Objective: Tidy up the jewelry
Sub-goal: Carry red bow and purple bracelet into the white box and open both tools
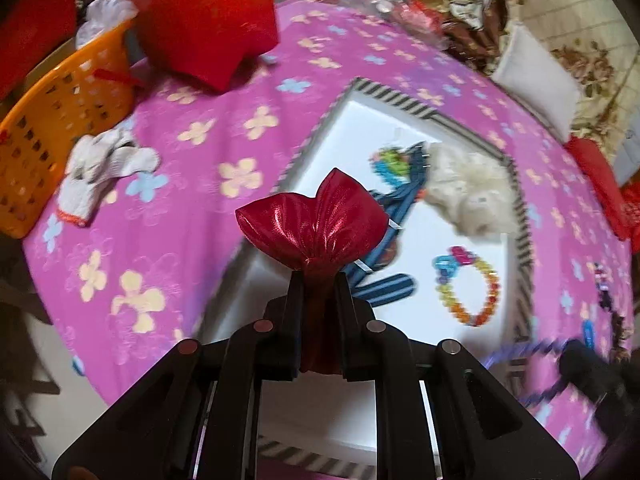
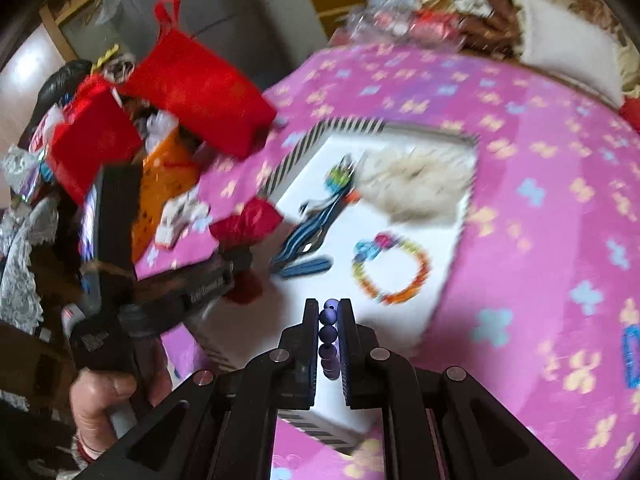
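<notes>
My left gripper (image 1: pixel 318 276) is shut on a shiny red fabric hair bow (image 1: pixel 316 216) and holds it above the near left part of a white tray (image 1: pixel 360 120) with a striped rim. My right gripper (image 2: pixel 328 306) is shut on a purple bead bracelet (image 2: pixel 329 336) above the tray's near edge (image 2: pixel 312 424). In the tray lie a multicolour bead bracelet (image 1: pixel 468 286) (image 2: pixel 392 268), blue striped hair clips (image 1: pixel 384 240) (image 2: pixel 308 232) and a cream fluffy hair piece (image 1: pixel 468 192) (image 2: pixel 416 184). The left gripper with the red bow (image 2: pixel 246 220) shows in the right wrist view.
The tray sits on a pink flowered cloth (image 1: pixel 180 184). An orange basket (image 1: pixel 56 120), white gloves (image 1: pixel 100 168) and a red bag (image 1: pixel 208 16) stand at the left. A blue item (image 2: pixel 632 356) lies on the cloth at right. Clutter and pillows line the far edge.
</notes>
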Demonstrator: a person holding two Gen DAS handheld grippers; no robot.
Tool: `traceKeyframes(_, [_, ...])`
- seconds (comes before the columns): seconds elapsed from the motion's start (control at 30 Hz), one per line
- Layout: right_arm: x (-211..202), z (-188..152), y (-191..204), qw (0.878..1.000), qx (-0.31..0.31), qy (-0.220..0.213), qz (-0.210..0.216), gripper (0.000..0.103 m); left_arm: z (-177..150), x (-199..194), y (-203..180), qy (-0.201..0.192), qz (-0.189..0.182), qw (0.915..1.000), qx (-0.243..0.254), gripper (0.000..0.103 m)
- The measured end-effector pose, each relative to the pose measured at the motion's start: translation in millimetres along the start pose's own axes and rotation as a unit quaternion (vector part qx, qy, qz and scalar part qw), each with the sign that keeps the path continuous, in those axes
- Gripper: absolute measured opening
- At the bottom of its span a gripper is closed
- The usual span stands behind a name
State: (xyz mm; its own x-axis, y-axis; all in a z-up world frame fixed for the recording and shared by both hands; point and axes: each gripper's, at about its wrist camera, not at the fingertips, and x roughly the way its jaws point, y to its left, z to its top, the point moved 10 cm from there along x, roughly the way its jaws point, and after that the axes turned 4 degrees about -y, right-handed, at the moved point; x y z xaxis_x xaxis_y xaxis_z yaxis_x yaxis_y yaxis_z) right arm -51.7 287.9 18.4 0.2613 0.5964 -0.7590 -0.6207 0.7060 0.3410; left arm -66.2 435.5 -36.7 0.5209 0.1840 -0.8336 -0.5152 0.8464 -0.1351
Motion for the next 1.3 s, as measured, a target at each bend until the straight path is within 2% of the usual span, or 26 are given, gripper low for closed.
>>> traceKeyframes(0.1, [21,-18,6,0.999,-0.017,0.024,-0.011,0.008,0,1,9,0.001,0.013,0.9999,-0.005,0.013])
traceKeyframes(0.2, [35,-33,0,0.998,-0.032,0.042,-0.040,0.008,1,-3,8,-0.002,-0.009,0.9998,-0.016,0.014])
traceKeyframes(0.3, [38,-37,-7,0.996,-0.039,0.049,-0.057,0.010,7,-10,2,-0.017,-0.034,0.9990,-0.024,0.023])
traceKeyframes(0.33, [35,-39,-10,0.996,-0.041,0.050,-0.060,0.015,9,-13,-1,-0.022,-0.039,0.9987,-0.025,0.027])
traceKeyframes(0.43, [31,-40,-11,0.996,-0.047,0.038,-0.067,0.043,15,-20,-9,-0.041,-0.050,0.9976,-0.024,0.038])
traceKeyframes(0.6, [22,-41,-7,0.994,-0.068,0.020,-0.078,0.044,22,-29,-16,-0.076,-0.038,0.9962,-0.017,0.044])
traceKeyframes(0.77, [9,-43,-4,0.990,-0.094,0.000,-0.102,0.044,30,-39,-14,-0.113,-0.014,0.9934,-0.011,0.044])
traceKeyframes(1.07, [-8,-51,-20,0.991,-0.070,-0.012,-0.116,0.044,31,-45,-13,-0.134,0.016,0.9909,-0.001,0.044])
traceKeyframes(1.3, [-17,-56,-41,0.991,-0.047,-0.015,-0.126,0.044,30,-46,-22,-0.137,0.023,0.9902,0.015,0.044])
